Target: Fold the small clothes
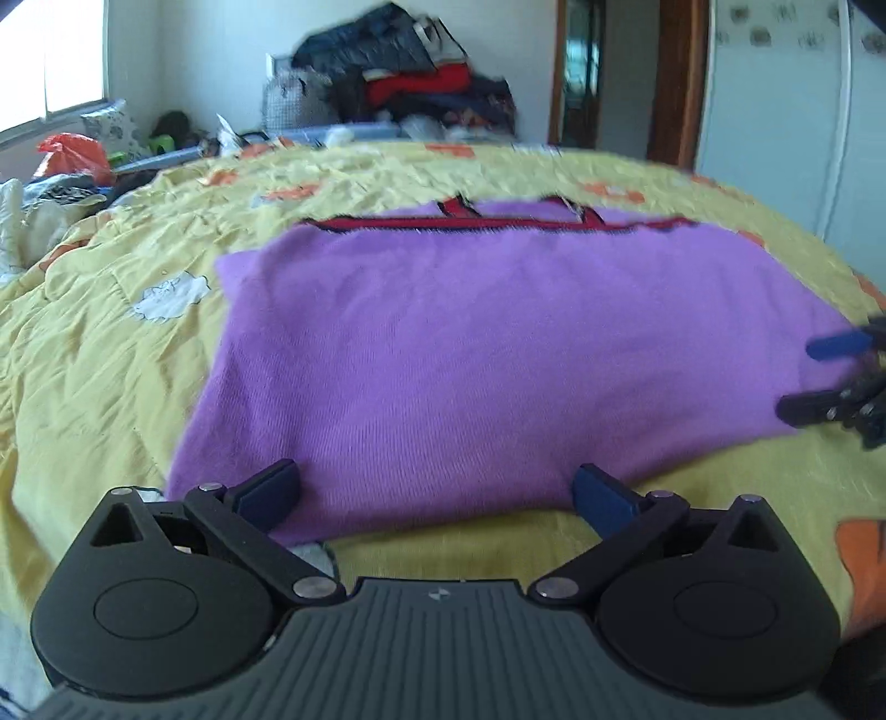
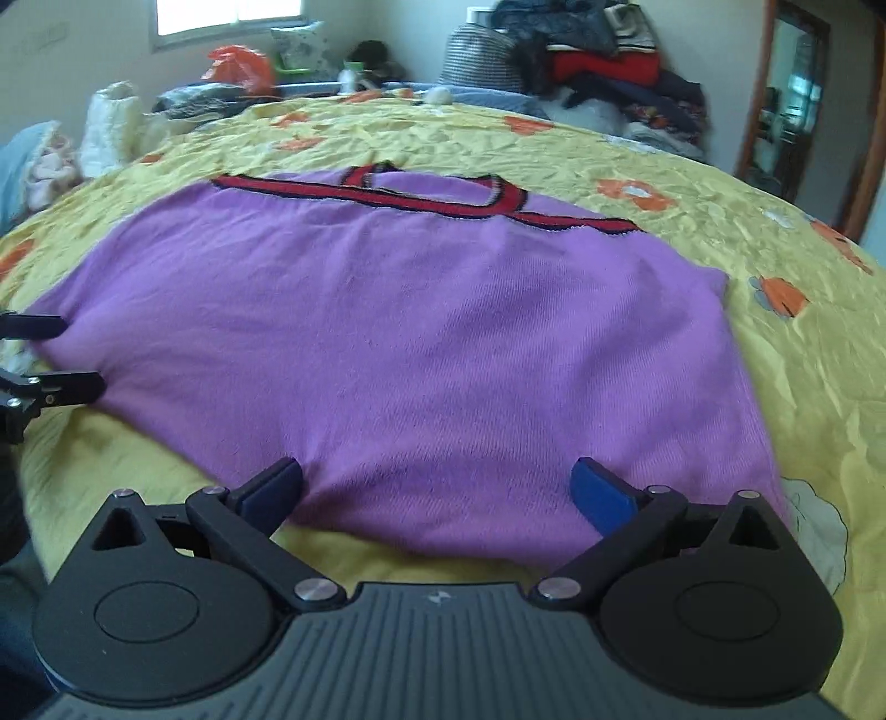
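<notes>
We hold our left tool (image 1: 437, 490) low over the near edge of a purple knitted garment with red, black-edged trim (image 1: 498, 343), which lies spread flat on a yellow quilted bedspread printed with orange and white flowers (image 1: 111, 332). The left tool's two blue-padded fingers (image 1: 601, 498) stand spread wide, with the garment's near hem lying between them and nothing pinched. From the left wrist view we see our right tool (image 1: 819, 382) at the garment's right edge, its fingers also parted, one above the other, just touching or just beside the purple fabric; we cannot tell which.

In the right wrist view, our right tool (image 2: 437, 487) is likewise spread wide, with the garment's (image 2: 415, 332) near hem reaching between its blue pads (image 2: 601, 495) and nothing gripped. The left tool (image 2: 50, 354) shows at the far left edge of that view, open, at the garment's left side. The red trim (image 2: 421, 202) runs along the far edge of the garment, with two strap-like loops rising from it.

Beyond the bedspread (image 2: 747, 183), a heap of dark and red folded clothes (image 2: 603, 55) rests against the wall, and an orange plastic bag (image 2: 241, 66) sits near a bright window (image 2: 227, 14). A wooden door frame (image 2: 758, 99) stands at the right.
</notes>
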`<state>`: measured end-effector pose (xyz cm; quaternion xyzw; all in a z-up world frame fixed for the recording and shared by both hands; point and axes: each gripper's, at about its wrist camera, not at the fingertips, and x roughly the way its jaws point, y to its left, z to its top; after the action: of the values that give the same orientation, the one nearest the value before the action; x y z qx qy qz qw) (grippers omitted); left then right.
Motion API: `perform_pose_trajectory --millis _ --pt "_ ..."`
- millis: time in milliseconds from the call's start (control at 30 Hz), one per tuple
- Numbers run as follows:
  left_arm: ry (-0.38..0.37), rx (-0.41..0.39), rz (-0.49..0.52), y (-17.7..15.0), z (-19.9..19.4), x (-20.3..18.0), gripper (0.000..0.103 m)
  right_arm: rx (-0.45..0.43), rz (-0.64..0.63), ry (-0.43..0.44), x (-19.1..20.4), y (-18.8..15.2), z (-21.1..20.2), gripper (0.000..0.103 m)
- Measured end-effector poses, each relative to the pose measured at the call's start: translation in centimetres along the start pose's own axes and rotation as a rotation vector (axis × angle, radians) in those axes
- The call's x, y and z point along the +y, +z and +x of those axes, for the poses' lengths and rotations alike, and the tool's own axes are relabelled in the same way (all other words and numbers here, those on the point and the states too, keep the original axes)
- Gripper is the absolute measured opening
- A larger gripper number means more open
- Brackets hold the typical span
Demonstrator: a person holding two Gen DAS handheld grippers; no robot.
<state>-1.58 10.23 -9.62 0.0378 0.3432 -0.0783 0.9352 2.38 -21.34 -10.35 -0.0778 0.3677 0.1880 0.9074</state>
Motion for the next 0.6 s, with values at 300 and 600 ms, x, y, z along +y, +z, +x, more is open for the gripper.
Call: perform_pose_trajectory --millis 300,600 --pt "-0.027 -0.098 -0.082 11.5 4.5 1.0 0.103 -0.16 0.145 -0.015 -7.6 8.6 1.1 0.103" --pt "0.099 0.022 -0.131 13.8 15.4 3.2 0.103 -0.02 0.104 -0.095 -9.9 12.4 12.2 0.103"
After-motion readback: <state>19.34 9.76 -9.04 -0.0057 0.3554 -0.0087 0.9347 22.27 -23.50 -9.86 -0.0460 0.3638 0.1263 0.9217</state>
